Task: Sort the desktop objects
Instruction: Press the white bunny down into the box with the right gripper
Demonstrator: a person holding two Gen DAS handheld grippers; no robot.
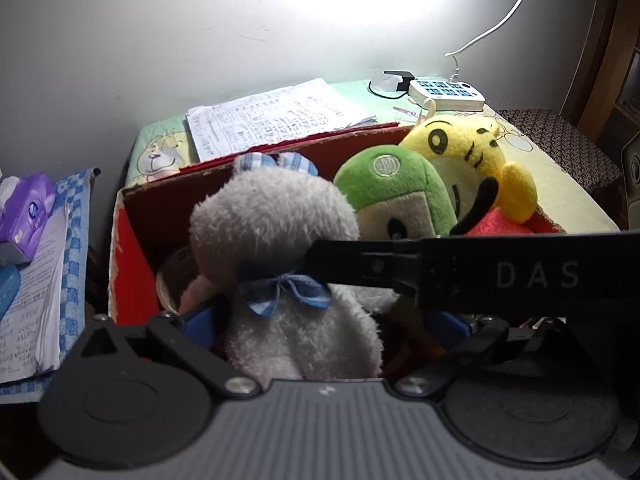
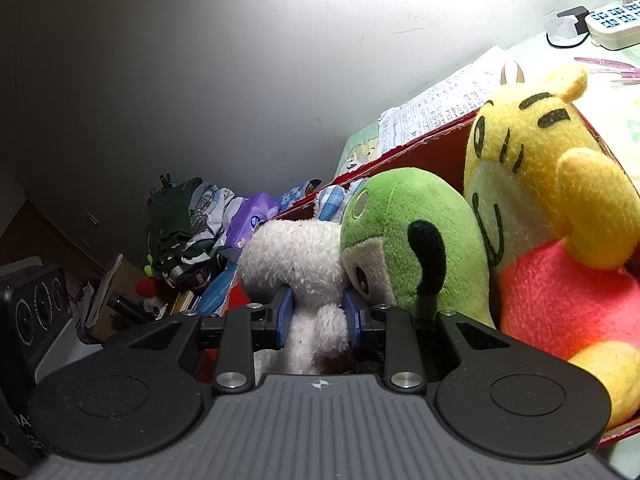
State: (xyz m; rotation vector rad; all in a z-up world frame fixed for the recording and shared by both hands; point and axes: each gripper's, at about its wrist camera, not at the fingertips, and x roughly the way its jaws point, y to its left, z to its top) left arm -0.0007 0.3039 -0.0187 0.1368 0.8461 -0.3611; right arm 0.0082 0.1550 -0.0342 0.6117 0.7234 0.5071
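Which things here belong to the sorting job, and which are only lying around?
Part of the job: red box; white plush, held by the right claw; green plush; yellow bear.

Lying about: papers; power strip; purple tissue pack.

Cloth-covered table (image 1: 560, 184), red box (image 1: 132, 248), papers (image 1: 272, 120), power strip (image 1: 448, 94)

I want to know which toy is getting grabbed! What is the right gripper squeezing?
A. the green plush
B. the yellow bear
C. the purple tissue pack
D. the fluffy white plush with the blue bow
D. In the right wrist view the right gripper has its blue pads pressed on both sides of the fluffy white plush, while the green plush sits beside it, outside the jaws.
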